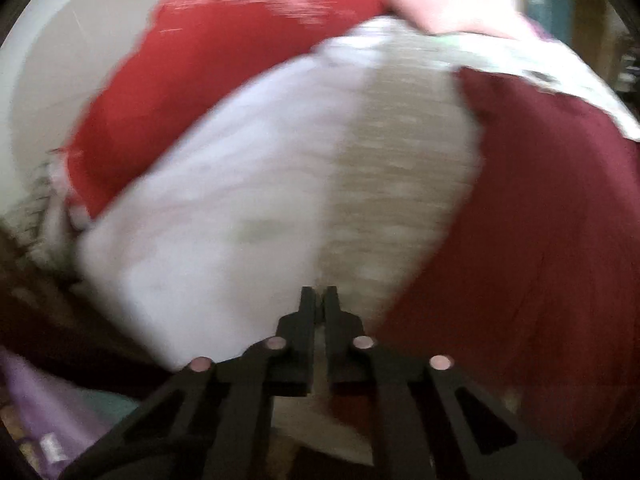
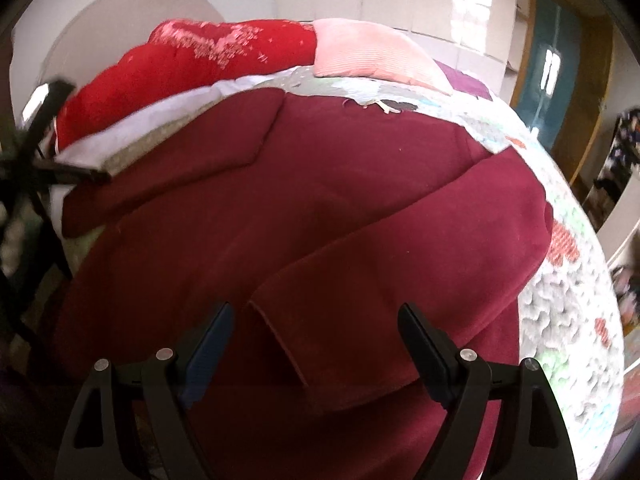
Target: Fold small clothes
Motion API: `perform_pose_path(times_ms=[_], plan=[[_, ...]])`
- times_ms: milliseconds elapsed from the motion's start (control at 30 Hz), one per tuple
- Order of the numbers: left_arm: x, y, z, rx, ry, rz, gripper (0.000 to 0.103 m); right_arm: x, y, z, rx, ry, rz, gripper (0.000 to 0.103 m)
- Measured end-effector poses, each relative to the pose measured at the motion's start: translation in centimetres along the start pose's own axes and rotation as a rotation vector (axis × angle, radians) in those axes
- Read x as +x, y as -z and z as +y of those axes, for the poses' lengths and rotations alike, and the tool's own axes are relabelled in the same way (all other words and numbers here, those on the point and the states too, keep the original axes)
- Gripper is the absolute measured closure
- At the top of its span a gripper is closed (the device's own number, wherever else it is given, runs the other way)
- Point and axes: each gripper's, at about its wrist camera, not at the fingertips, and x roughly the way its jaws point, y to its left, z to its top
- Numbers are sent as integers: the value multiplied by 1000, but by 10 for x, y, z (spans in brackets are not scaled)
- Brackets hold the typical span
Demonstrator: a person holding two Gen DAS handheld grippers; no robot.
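A dark red sweatshirt (image 2: pixel 340 184) lies spread on the bed, both sleeves folded in across its body. My right gripper (image 2: pixel 316 320) is open and empty, just above the cuff of the right sleeve (image 2: pixel 280 344). My left gripper (image 1: pixel 319 296) is shut with nothing between its fingers, over the bed to the left of the sweatshirt (image 1: pixel 520 220). It also shows at the left edge of the right wrist view (image 2: pixel 96 176), near the left sleeve. The left wrist view is blurred by motion.
A bright red quilt (image 2: pixel 180 68) and a pink pillow (image 2: pixel 368 52) lie at the head of the bed. A white cloth (image 1: pixel 208 220) and patterned bedspread (image 2: pixel 568 300) cover the mattress. A door (image 2: pixel 556 68) stands at the right.
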Motion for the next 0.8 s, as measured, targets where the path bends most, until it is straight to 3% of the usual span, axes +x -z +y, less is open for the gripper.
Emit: perform_pose_path(times_ms=[67,100,133,233,300,400,467,600,633,700,800], plan=[[-2,0,20,-69,-58,3,100,4,2,3,-34,64,2,18],[-5,1,28,-110,-50,6,100,6,4,2,-42,70,2,33],[-9,1,38,-168,3,4,100,7,3,1,-34,41,8,57],[-19,1,47,-233,127,-26,93,0,-1,-11,44,-63,-2,96],[-22,-1,40,-221,167,-33,67,-11,-6,-26,93,-47,-36,97],[-21,0,26,-169,166,-41,62,-30,-8,-64,151,123,-83,99],[-19,-3,13,-128,158,-47,61,-48,-2,-119,282,270,-90,99],[-8,-9,-11,-29,164,-44,43,-77,26,-205,475,580,-62,99],[-2,-15,-21,14,163,-42,42,-85,36,-222,517,645,-53,99],[9,-22,-35,85,167,-33,37,-99,53,-243,584,682,-51,99],[29,-29,-68,225,155,-11,35,-104,65,-249,618,647,-54,98]])
